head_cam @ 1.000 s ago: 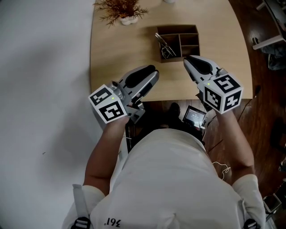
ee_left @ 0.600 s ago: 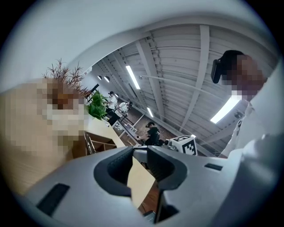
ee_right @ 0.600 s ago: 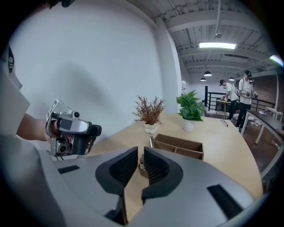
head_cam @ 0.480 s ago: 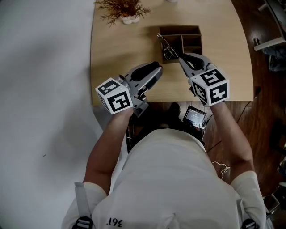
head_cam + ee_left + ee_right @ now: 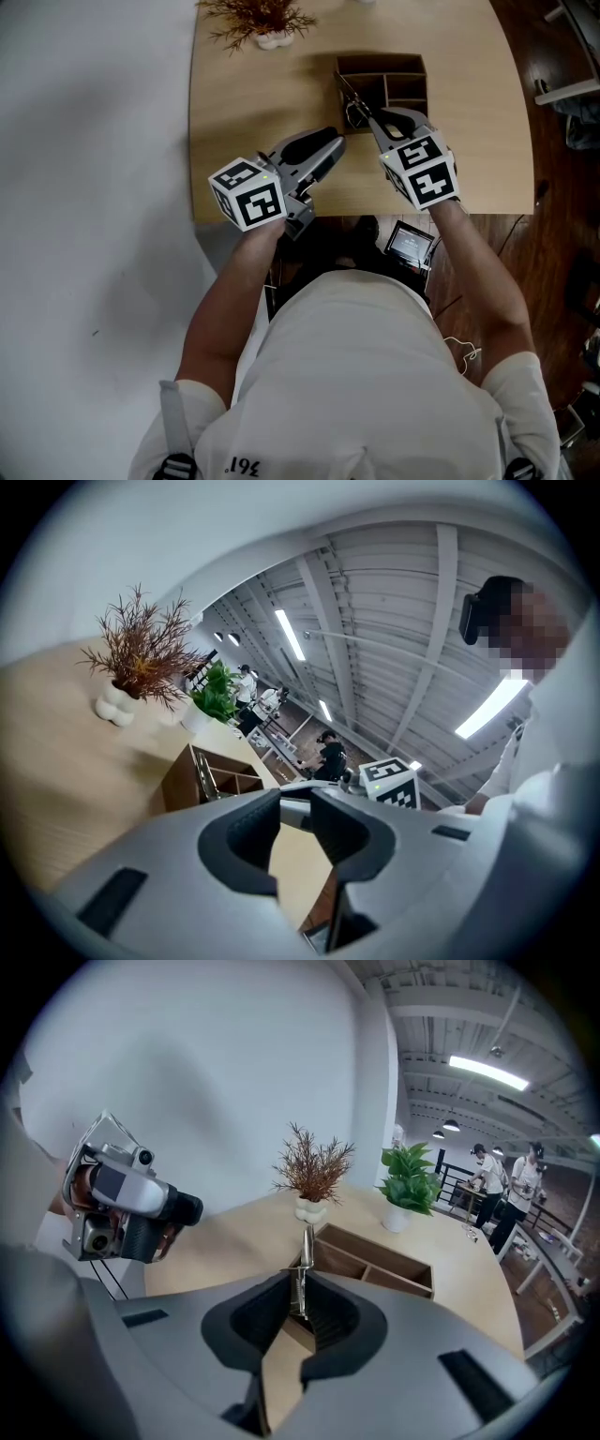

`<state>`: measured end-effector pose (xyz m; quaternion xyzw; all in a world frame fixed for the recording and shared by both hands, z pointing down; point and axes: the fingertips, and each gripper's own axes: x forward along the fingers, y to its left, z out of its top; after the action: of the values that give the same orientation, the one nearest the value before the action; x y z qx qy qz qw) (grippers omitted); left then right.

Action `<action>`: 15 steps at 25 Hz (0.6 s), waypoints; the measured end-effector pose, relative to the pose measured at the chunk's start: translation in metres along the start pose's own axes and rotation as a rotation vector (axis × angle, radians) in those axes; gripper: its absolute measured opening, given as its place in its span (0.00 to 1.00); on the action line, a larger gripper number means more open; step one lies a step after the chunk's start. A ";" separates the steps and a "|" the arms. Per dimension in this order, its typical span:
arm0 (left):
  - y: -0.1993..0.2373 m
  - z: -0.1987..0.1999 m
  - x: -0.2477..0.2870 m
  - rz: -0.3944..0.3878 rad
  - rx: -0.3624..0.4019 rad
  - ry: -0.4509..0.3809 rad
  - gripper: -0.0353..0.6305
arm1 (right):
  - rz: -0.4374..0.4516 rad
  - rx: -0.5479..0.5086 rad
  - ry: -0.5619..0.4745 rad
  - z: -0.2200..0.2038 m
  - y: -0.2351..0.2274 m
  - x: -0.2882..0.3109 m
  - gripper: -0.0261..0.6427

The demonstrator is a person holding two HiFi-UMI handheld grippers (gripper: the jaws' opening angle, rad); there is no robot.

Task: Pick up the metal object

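**A:** The right gripper is closing on the metal object. The jaws are pinched to a thin slot, the strip is standing between them, and the pads look to be touching it on both sides.

**B:** So I'm reading this as the grasp itself. The object is standing propped in the left compartment of the wooden organiser on the table, with its top poking above the rim.

**A:** The next move is calling for a clean lift, up and out along the object's own lean. The hold is thin, so it could pivot or slip.

**B:** And the left gripper?

**A:** It's hanging just to the left over the near part of the table, with its jaws a little apart and nothing between them. It's apart from the organiser, so it isn't getting in the way.

**B:** Anything crowding the lift?

**A:** Only the compartment walls, which are close beside the strip. The dried plant and the green potted plant are sitting farther back on the table, well clear.
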<state>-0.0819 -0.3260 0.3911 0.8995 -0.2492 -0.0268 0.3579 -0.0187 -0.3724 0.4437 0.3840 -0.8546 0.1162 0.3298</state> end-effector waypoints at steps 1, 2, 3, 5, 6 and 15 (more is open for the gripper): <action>0.002 -0.001 0.001 0.002 -0.002 0.003 0.17 | -0.003 -0.001 0.007 -0.001 -0.001 0.003 0.08; 0.004 -0.001 0.002 0.004 -0.004 0.005 0.17 | -0.004 0.000 0.012 -0.001 -0.001 0.006 0.08; 0.006 -0.002 0.003 0.007 -0.006 0.007 0.17 | -0.004 0.002 0.017 -0.002 -0.002 0.008 0.08; 0.008 -0.002 0.004 0.013 -0.012 0.010 0.17 | -0.006 0.003 0.031 -0.004 -0.002 0.011 0.08; 0.008 -0.002 0.004 0.015 -0.014 0.011 0.17 | -0.007 0.001 0.037 -0.005 -0.002 0.012 0.08; 0.010 -0.002 0.009 0.015 -0.022 0.024 0.17 | -0.032 -0.063 0.097 -0.015 0.000 0.030 0.08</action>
<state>-0.0782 -0.3355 0.4004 0.8939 -0.2513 -0.0163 0.3709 -0.0258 -0.3832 0.4743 0.3808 -0.8346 0.1024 0.3846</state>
